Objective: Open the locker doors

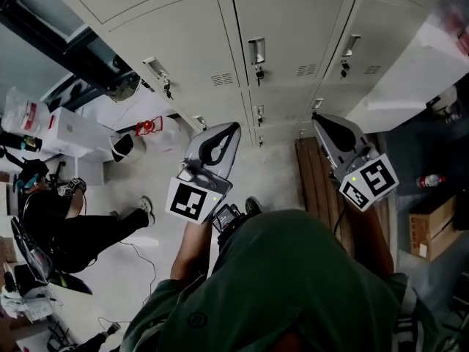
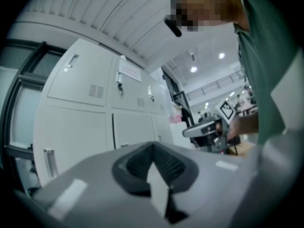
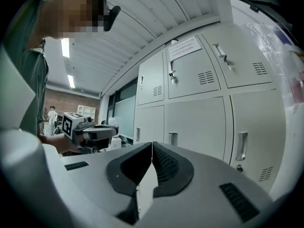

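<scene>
Right gripper: jaws pressed together, nothing btwn them. Left gripper: same, pads meeting at the tip, empty. Both are held level, side by side, aimed at the lockers but well short of them, no contact w/ any door.

Locker doors form a pale grey bank straight ahead, all shut as far as I can see. Each has a small upright metal handle near one edge, w/ a lock and what looks like a key under it, and vents beside.

I'd guess thin sheet steel: light, stiff, swings easy on its hinges, maybe latched. Best hold is prob. the handle. It's slim and smooth, so it could slip; the jaws must part first, then pinch & pull straight out.

Wooden bench sits at the lockers' foot, below the right gripper.
</scene>
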`<control>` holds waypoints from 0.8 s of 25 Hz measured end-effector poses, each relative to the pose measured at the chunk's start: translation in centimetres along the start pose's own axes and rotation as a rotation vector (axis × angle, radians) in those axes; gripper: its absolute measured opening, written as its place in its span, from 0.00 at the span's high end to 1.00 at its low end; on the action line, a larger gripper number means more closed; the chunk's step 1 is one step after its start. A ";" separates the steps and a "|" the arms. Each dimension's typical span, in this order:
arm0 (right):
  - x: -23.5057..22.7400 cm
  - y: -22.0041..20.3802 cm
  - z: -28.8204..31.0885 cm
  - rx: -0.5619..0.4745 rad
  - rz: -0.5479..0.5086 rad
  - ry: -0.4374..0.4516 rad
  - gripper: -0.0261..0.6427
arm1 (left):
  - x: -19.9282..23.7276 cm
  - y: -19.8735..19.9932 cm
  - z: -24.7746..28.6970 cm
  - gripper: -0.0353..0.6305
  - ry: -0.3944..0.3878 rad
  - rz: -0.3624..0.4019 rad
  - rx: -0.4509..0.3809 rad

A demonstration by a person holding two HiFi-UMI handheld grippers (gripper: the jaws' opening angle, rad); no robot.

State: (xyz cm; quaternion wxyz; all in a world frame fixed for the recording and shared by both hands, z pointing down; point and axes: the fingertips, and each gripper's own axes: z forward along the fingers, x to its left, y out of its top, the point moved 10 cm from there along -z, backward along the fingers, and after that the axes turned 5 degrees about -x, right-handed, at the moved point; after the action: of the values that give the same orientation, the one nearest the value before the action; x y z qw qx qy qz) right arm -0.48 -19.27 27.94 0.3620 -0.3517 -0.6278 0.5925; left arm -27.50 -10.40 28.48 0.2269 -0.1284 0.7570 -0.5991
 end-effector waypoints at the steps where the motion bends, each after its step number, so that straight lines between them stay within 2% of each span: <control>1: 0.1 -0.1 0.8 0.000 0.001 -0.009 0.95 | 0.9 -0.3 0.2 0.96 -0.013 -0.003 -0.003; 7: -0.1 -0.8 4.7 0.009 0.010 -0.052 0.95 | 4.9 -1.7 1.8 0.96 -0.080 -0.009 -0.002; 12: -1.5 -1.7 6.9 0.038 0.038 -0.051 0.95 | 7.5 -3.6 3.6 0.96 -0.083 -0.086 0.046; 17: -4.1 -2.4 9.2 0.038 0.059 -0.013 0.95 | 8.4 -3.2 6.4 0.96 -0.057 -0.036 0.014; 20: -5.8 -2.3 10.7 0.036 0.053 0.031 0.95 | 8.2 -3.4 7.8 0.96 -0.034 -0.025 0.026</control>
State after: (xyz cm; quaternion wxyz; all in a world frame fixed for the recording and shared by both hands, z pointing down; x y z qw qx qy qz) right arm -7.03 -29.66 29.59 0.3623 -0.3710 -0.6017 0.6075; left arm -30.97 -21.69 28.81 0.2338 -0.1453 0.7436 -0.6094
